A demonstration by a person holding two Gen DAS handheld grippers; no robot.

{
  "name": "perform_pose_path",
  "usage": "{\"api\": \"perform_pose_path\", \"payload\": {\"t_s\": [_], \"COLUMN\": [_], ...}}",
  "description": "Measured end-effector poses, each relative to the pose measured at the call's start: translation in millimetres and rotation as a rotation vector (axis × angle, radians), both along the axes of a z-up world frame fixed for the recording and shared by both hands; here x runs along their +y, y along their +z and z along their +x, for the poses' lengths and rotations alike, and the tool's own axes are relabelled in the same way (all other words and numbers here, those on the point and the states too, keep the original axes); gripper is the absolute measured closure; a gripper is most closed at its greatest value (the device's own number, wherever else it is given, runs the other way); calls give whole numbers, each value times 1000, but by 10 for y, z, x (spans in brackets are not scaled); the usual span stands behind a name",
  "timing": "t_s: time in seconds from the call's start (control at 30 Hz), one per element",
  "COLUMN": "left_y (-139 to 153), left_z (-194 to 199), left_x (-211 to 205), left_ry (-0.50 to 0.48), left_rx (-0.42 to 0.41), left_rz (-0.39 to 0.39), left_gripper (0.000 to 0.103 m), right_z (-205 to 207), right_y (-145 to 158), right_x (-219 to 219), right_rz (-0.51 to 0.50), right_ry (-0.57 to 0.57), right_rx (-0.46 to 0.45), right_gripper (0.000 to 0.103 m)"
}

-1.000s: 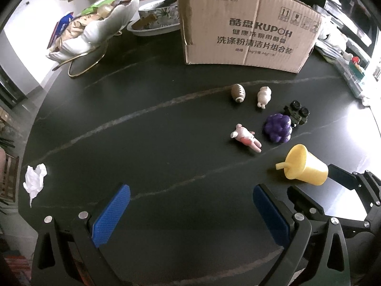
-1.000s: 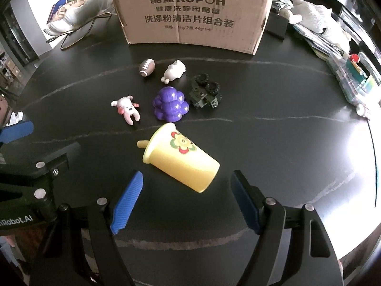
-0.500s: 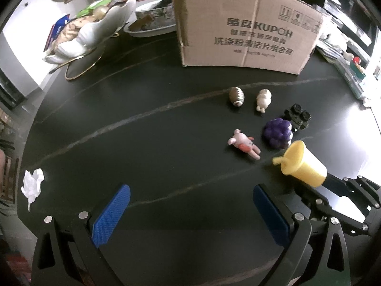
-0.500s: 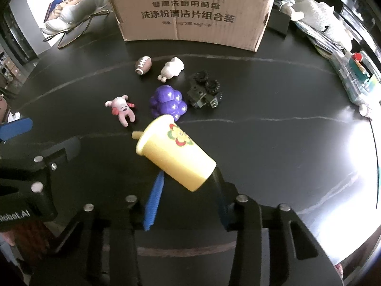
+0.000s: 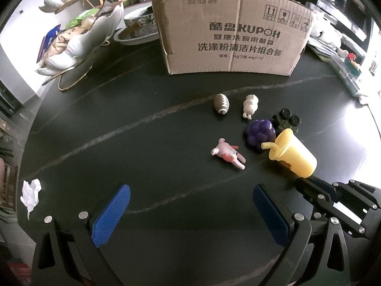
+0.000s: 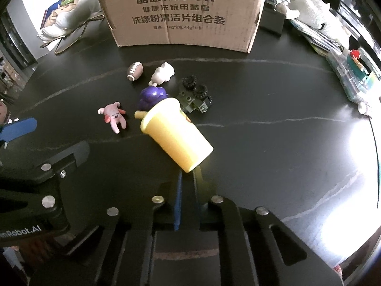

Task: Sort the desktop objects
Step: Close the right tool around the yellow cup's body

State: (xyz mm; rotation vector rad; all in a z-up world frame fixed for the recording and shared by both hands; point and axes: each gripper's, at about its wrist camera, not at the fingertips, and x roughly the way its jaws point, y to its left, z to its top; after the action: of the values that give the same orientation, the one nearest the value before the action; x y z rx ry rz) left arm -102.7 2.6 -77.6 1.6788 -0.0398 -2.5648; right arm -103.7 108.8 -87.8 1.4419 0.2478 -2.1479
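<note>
Yellow cup (image 6: 177,134); purple grapes (image 5: 260,132); pink bunny (image 5: 228,153); brown white-laced football (image 5: 221,103); black white-veined table (image 5: 119,124).

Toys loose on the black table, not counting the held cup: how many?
5. Football and white figure nearest the cardboard box; purple grapes and dark wheeled toy behind the yellow cup; pink bunny left of it. More may be hidden.

My left gripper (image 5: 191,211) and right gripper (image 6: 188,178) are black frames with silver screws and blue ribbed pads (image 5: 110,215).
</note>
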Motion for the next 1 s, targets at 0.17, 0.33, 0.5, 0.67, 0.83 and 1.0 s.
{"api": "perform_pose_path", "payload": {"t_s": [0.17,0.33,0.5,0.67,0.83,1.0], "left_y": [-6,-12,23,42,60,68], "left_z": [-34,-25,-8,-20,-22,-27], "left_x": [26,26,-17,-69,-115,-170], "left_ry": [-5,-11,-4,9,14,23], "left_rx": [2,-3,3,6,7,5], "left_rz": [3,-8,-17,-15,-15,-20], "left_gripper": [1,1,1,1,1,1], "right_z": [4,22,40,-11,-45,-47], "right_y": [0,2,32,79,70,66], "right_x": [22,20,-11,-18,-118,-195], "right_rz": [-10,-23,-21,-63,-19,14], "right_ry": [3,27,44,52,75,112], "right_rx": [-7,-13,-4,-16,6,33], "right_gripper": [99,99,79,74,73,69]}}
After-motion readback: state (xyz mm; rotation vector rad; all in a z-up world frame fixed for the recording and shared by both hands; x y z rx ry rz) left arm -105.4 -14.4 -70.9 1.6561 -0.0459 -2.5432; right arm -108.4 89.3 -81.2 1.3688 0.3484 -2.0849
